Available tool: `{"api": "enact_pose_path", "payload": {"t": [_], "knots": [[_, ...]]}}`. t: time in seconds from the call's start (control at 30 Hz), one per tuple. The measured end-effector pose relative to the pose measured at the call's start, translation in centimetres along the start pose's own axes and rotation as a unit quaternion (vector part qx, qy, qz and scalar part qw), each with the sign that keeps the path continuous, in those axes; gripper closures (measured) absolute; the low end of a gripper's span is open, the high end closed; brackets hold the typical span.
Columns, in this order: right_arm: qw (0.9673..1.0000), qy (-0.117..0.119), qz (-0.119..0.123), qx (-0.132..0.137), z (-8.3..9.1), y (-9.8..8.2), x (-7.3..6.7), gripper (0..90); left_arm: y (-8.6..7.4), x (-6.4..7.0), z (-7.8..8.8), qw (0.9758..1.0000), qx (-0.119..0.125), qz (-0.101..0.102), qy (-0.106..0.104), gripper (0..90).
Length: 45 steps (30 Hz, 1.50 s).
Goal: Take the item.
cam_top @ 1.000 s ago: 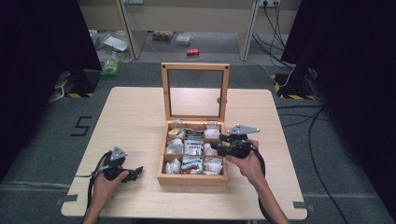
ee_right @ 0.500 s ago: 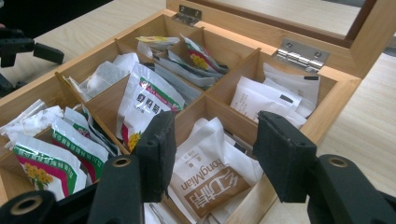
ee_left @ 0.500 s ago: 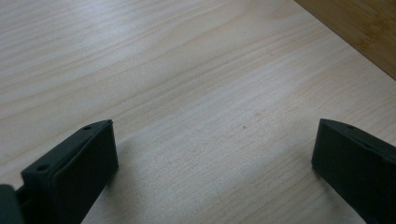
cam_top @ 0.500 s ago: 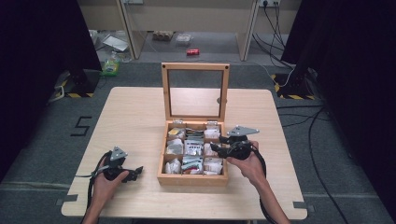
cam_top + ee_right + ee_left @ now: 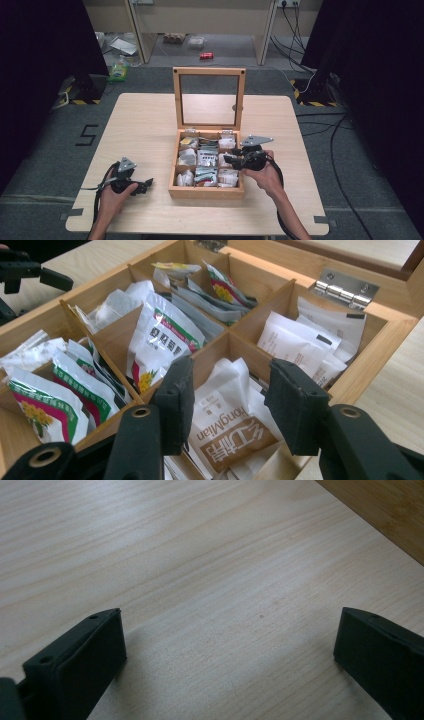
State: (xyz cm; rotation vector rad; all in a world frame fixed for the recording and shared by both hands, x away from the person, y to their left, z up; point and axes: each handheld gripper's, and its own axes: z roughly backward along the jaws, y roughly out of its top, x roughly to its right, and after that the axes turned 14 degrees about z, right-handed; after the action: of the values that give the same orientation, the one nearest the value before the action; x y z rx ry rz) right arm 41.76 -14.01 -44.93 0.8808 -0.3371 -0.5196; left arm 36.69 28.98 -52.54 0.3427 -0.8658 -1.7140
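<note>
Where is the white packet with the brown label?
The white packet with the brown label lies in the wooden box, in its middle compartment on the right side, between the right gripper jaws.

Grey carpet floor [image 5: 45, 150], black curtains [image 5: 40, 60] beside.

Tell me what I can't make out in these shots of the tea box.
- Packet under the right gripper: lower part hidden by the jaws, right gripper view.
- Pads touching the packet or not: cannot tell.
- Packet print in the box: too small, high view.
- Left gripper: jaws cut off by the bottom edge.
</note>
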Motion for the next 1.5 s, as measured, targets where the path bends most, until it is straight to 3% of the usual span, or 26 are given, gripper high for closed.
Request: {"api": "enact_pose_path", "payload": {"t": [0.53,0.73,1.03,1.3,1.5], "knots": [[0.9999,0.012,0.001,-0.010,-1.0,-0.2,0.3,55.9,0.0,0.0,0.0,1.0000,0.000,0.000,0.000,0.0],[0.9998,0.016,0.012,-0.010,-1.2,-0.1,0.3,59.0,0.0,0.0,0.0,1.0000,0.000,0.000,0.000,0.0],[0.9999,0.008,0.005,-0.013,-1.4,-0.2,0.5,51.9,0.0,0.0,0.0,1.0000,0.000,0.000,0.000,0.0],[0.9993,0.013,0.027,-0.022,-1.7,-0.1,0.3,59.6,0.0,0.0,0.0,1.0000,0.000,0.000,0.000,0.0],[0.9989,0.028,0.036,-0.010,-1.3,0.2,0.1,68.9,0.0,0.0,0.0,1.0000,0.000,0.000,0.000,0.0]]}}
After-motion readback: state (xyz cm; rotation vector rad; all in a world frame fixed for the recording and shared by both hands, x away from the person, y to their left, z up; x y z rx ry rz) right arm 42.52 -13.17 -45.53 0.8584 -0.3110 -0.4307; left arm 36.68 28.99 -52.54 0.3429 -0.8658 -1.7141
